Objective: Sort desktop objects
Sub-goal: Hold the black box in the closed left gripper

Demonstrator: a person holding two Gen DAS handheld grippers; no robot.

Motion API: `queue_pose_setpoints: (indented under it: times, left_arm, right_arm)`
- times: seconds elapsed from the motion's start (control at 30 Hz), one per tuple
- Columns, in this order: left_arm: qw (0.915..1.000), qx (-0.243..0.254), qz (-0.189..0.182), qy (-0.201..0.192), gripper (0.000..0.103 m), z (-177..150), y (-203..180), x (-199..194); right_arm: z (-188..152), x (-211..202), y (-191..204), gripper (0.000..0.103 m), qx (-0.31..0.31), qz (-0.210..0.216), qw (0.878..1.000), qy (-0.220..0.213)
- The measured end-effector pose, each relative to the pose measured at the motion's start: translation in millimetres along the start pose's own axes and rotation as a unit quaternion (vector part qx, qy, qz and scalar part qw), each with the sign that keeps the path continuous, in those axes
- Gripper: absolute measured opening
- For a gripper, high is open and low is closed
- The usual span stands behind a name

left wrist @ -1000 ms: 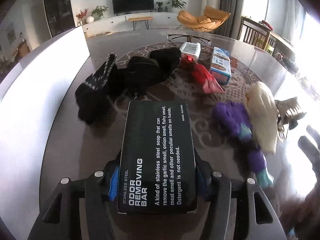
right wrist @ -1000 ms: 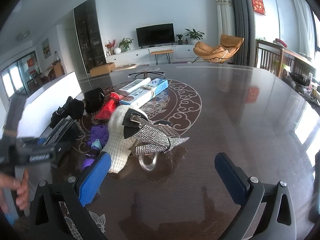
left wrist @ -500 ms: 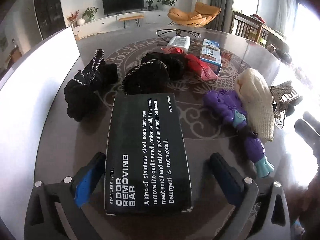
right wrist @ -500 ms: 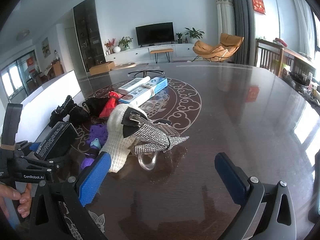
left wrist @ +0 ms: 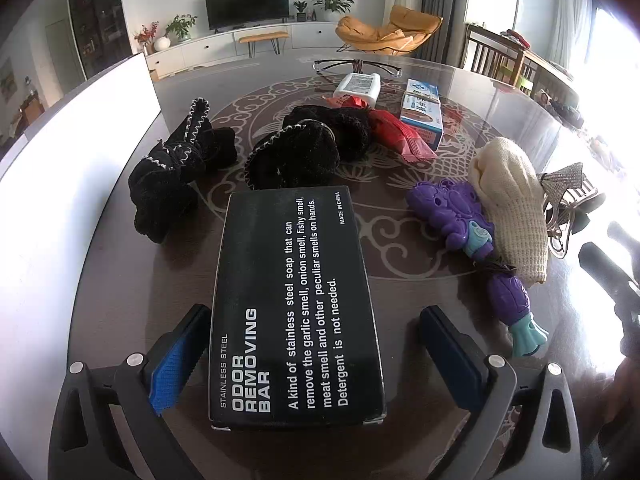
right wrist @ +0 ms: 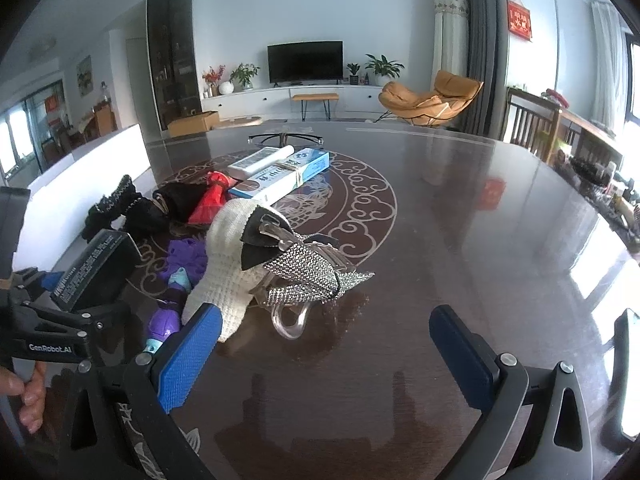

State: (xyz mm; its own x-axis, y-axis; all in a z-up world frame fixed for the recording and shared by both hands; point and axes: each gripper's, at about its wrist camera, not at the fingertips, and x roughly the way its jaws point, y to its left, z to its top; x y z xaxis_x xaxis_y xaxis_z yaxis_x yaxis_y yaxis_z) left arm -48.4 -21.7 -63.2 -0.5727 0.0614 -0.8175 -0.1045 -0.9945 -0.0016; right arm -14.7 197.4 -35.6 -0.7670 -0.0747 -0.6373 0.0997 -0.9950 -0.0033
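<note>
A black box labelled "Odor Removing Bar" [left wrist: 296,300] lies flat on the dark table, between the spread blue-padded fingers of my left gripper [left wrist: 316,356], which is open and does not touch it. The box also shows in the right wrist view [right wrist: 96,268]. My right gripper [right wrist: 332,356] is open and empty, just in front of a rhinestone hair clip [right wrist: 308,272] and a cream knitted piece [right wrist: 228,276].
Black knitted items [left wrist: 176,176] [left wrist: 304,152], a red packet [left wrist: 400,136], a blue-white box [left wrist: 422,116], a white tube [left wrist: 358,86], glasses [left wrist: 356,66] and a purple toy [left wrist: 472,240] lie on the table. A white panel [left wrist: 72,152] stands on the left.
My left gripper has opened and let go of the black box, which now rests on the table. The left gripper drew back slightly. The right gripper has stayed still.
</note>
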Motion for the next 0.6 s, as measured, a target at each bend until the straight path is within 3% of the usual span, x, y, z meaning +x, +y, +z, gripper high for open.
queue_pose_setpoints:
  times: [0.33, 0.6]
  left_arm:
    - [1.0000, 0.000, 0.001, -0.001, 0.103, 0, 0, -1]
    - [1.0000, 0.000, 0.001, -0.001, 0.103, 0, -1, 0]
  right_arm:
    - [-1, 0, -2, 0.103, 0.004, -0.014, 1.000, 0.001]
    - [-2, 11, 7, 0.103, -0.025, -0.022, 0.999, 0.035]
